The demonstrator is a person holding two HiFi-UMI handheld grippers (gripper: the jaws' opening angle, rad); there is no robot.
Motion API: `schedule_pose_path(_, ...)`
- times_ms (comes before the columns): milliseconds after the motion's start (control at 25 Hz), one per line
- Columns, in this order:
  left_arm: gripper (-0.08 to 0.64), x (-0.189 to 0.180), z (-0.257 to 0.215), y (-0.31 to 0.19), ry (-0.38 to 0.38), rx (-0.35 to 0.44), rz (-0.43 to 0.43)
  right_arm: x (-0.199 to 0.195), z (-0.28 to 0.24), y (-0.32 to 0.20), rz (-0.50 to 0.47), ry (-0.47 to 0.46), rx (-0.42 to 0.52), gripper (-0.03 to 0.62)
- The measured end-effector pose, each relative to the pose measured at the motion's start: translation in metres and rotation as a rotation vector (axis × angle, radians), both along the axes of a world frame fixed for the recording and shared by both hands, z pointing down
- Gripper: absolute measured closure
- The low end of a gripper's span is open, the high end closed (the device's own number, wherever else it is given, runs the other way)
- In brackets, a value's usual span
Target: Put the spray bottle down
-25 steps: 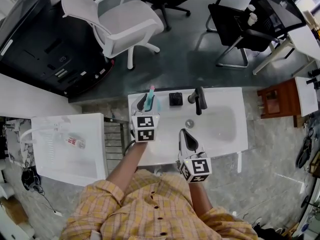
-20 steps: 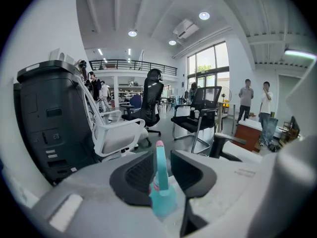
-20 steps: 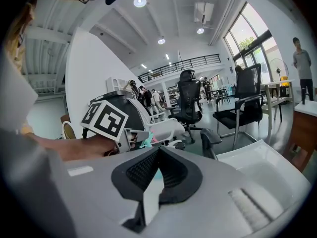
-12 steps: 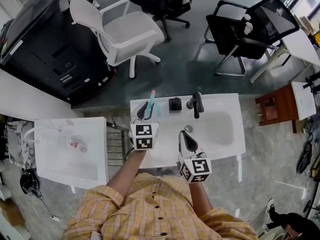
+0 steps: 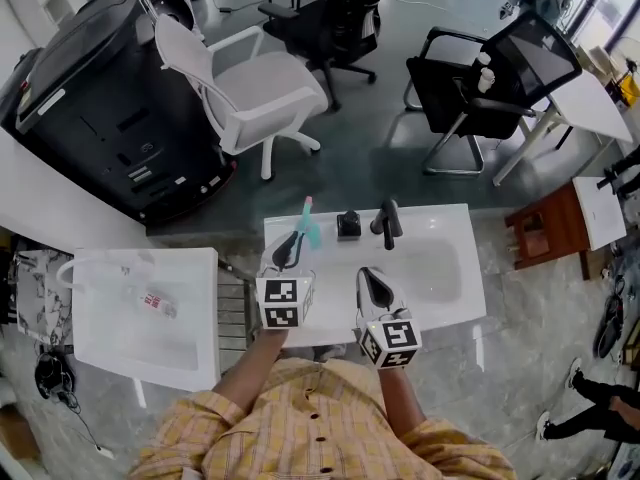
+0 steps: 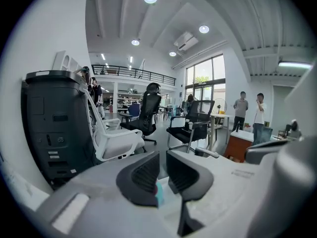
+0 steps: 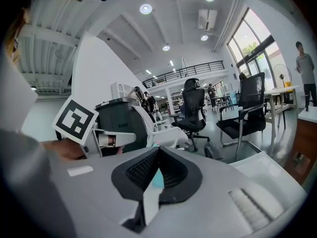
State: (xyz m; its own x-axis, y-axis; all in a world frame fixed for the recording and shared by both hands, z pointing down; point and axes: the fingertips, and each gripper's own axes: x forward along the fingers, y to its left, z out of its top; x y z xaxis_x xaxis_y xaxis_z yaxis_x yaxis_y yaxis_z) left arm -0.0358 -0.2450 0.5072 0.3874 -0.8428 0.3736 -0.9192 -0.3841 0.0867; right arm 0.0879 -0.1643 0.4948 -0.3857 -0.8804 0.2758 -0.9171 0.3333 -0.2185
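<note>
While the teal spray bottle with a pink top (image 5: 305, 222) stands at the back left corner of the white washbasin counter (image 5: 440, 303), the left gripper (image 5: 287, 250) hovers just in front of it. Its jaws have just been closing to a narrow gap, with nothing pinched between them. The right gripper (image 5: 374, 286), jaws together and empty, hangs over the counter's front edge.

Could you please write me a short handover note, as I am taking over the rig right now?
Left claw: jaws have just been closing, a narrow gap remains, nothing between them.
Right claw: shut, empty.
Spray bottle: stands at the back left of the sink counter, just beyond the left claw, held by neither.
Done: the bottle is set down.
Left: probably nothing for this job.
</note>
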Motion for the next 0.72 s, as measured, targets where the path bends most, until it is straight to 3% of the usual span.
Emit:
schedule_pose_path(200,0.560,-0.006,-0.012,0.017,0.025,0.024,0.003,-0.005,-0.008,0.003,-0.008,0.001,0.012,0.591)
schedule_pose_path(720,0.560,-0.012,-0.033,0.053,0.053,0.065,0.028,-0.013,-0.032,0.011,-0.009,0.003,0.051,0.591)
